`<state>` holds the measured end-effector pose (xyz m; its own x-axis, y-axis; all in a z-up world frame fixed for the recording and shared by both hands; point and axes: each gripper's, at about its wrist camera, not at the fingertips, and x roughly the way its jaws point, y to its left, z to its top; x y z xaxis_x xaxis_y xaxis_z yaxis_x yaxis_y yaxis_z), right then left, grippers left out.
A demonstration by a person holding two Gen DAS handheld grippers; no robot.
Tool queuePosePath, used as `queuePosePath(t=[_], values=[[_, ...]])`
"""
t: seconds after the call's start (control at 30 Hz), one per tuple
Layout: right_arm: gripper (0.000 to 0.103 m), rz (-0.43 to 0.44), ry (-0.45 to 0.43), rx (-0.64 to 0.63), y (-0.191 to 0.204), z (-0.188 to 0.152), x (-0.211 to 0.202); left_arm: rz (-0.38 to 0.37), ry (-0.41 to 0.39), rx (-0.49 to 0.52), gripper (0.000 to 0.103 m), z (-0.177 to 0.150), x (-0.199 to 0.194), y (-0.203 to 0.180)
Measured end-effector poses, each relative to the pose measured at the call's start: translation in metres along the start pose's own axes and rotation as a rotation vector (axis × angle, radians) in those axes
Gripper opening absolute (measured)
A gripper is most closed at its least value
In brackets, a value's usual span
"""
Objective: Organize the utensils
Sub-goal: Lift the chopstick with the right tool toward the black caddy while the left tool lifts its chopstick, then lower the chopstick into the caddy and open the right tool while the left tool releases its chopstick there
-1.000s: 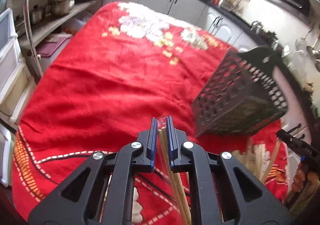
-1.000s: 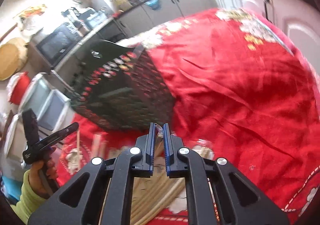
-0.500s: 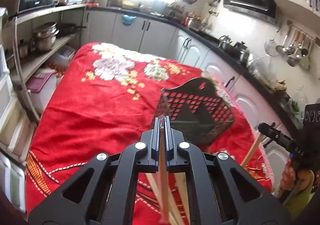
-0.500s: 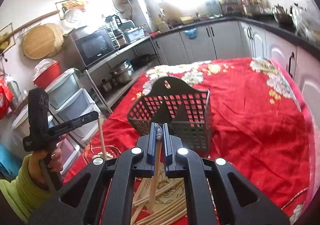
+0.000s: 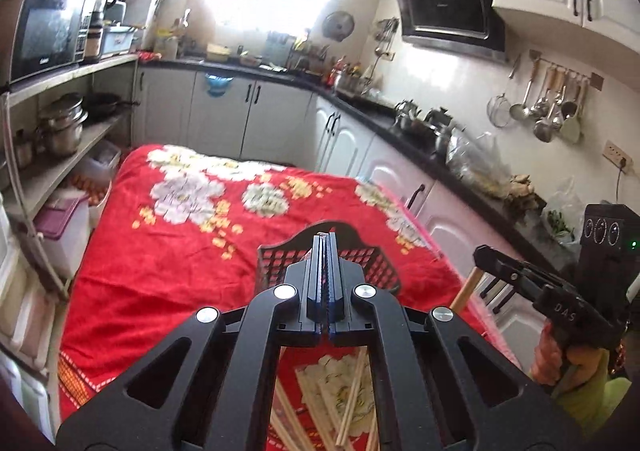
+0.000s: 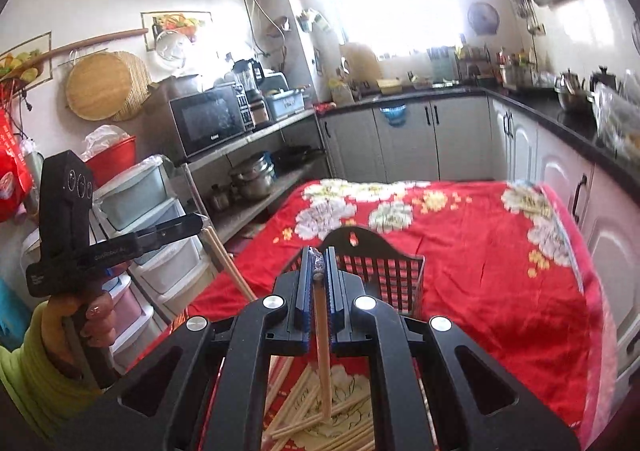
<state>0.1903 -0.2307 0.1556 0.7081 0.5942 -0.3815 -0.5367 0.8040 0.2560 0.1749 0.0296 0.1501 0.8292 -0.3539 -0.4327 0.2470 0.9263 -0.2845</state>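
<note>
My left gripper (image 5: 327,237) is shut; its own view hides what it grips. The right wrist view shows the left gripper (image 6: 198,222) with a pale wooden chopstick (image 6: 230,267) hanging from its tips. My right gripper (image 6: 319,251) is shut on another chopstick (image 6: 322,351), which slants down toward the pile. The left wrist view shows the right gripper (image 5: 480,253) with that chopstick (image 5: 464,289) below it. A black lattice basket (image 5: 280,263) (image 6: 380,275) stands upright on the red cloth just beyond both grippers. Several loose chopsticks (image 5: 348,391) (image 6: 312,423) lie on the cloth beneath them.
The table is covered by a red flowered cloth (image 5: 160,271). White cabinets (image 5: 360,155) run along its far and right sides. A shelf with pots (image 5: 60,131) and stacked plastic drawers (image 6: 152,211) stand on its left. A hand in a green sleeve (image 6: 48,351) holds the left gripper.
Both grippers have risen from the cloth and tilted up toward level, each lifting a chopstick out of the pile. The basket now sits lower and farther in both views.
</note>
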Motion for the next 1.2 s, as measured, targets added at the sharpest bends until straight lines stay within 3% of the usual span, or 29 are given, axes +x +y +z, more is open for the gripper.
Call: queuePosePath(t=[0.4, 0.8, 1.0, 1.2], values=[[0.006, -0.01, -0.117, -0.02, 0.002, 0.046, -0.009, -0.063, -0.093, 0.05, 0.0, 0.046, -0.013, -0.034], [0.006, -0.064, -0.211, -0.043, -0.005, 0.087, -0.008, -0.04, -0.16, 0.096, 0.0, 0.087, -0.004, -0.052], [0.006, -0.089, -0.232, -0.022, -0.019, 0.098, 0.001, -0.018, -0.144, 0.075, 0.0, 0.094, 0.018, -0.042], [0.006, -0.129, -0.223, -0.028, -0.029, 0.087, 0.017, 0.0, -0.096, 0.038, 0.0, 0.08, 0.046, -0.025]])
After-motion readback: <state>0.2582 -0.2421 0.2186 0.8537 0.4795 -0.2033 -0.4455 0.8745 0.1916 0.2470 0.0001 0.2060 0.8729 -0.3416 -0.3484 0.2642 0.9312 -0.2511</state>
